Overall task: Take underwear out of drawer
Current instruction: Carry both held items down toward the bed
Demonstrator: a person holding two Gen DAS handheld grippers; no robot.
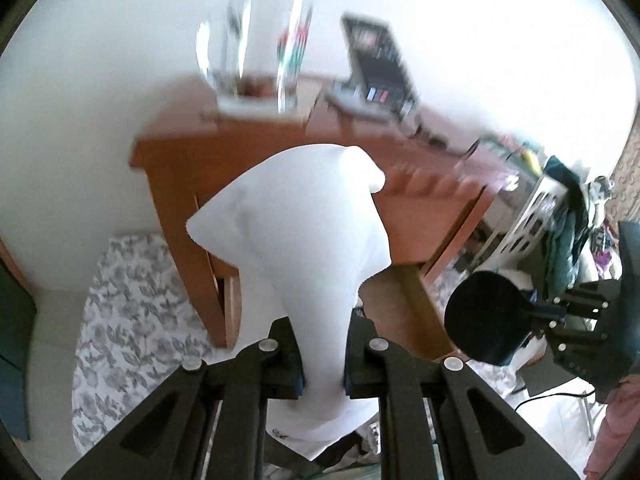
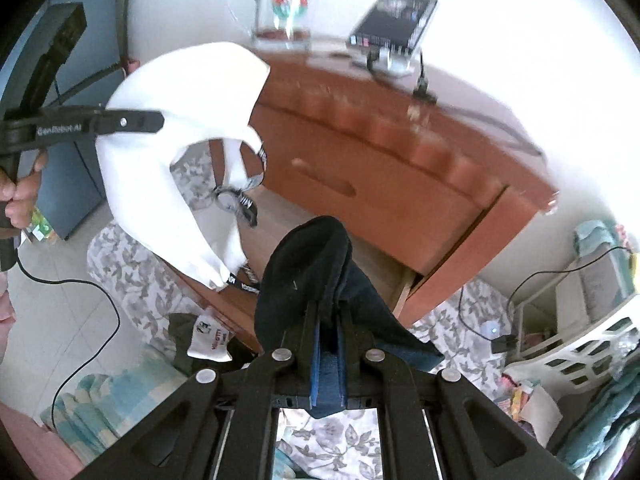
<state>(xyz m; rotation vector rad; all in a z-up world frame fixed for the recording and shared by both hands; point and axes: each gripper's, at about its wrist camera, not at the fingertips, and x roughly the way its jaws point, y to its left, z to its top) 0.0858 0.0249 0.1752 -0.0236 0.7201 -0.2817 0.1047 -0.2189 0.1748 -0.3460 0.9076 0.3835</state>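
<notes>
My left gripper [image 1: 323, 354] is shut on white underwear [image 1: 304, 232], which hangs in the air in front of the brown wooden dresser [image 1: 224, 148]. That white underwear [image 2: 176, 128] and the left gripper [image 2: 160, 120] show at upper left in the right wrist view, held by a hand [image 2: 20, 196]. My right gripper [image 2: 329, 344] is shut on dark navy underwear [image 2: 316, 264], lifted above the open drawer [image 2: 376, 268]. In the left wrist view the dark underwear [image 1: 486, 316] and right gripper [image 1: 536, 310] sit at the right. The open drawer [image 1: 404, 308] lies below the white garment.
Glass tumblers [image 1: 256, 60] and a black device on a stand [image 1: 380, 64] top the dresser. A floral mat [image 1: 132, 320] covers the floor. A white basket [image 2: 588, 356] with clothes stands right. More clothes [image 2: 208, 340] lie under the drawer front. A cable [image 2: 80, 320] trails on the tiles.
</notes>
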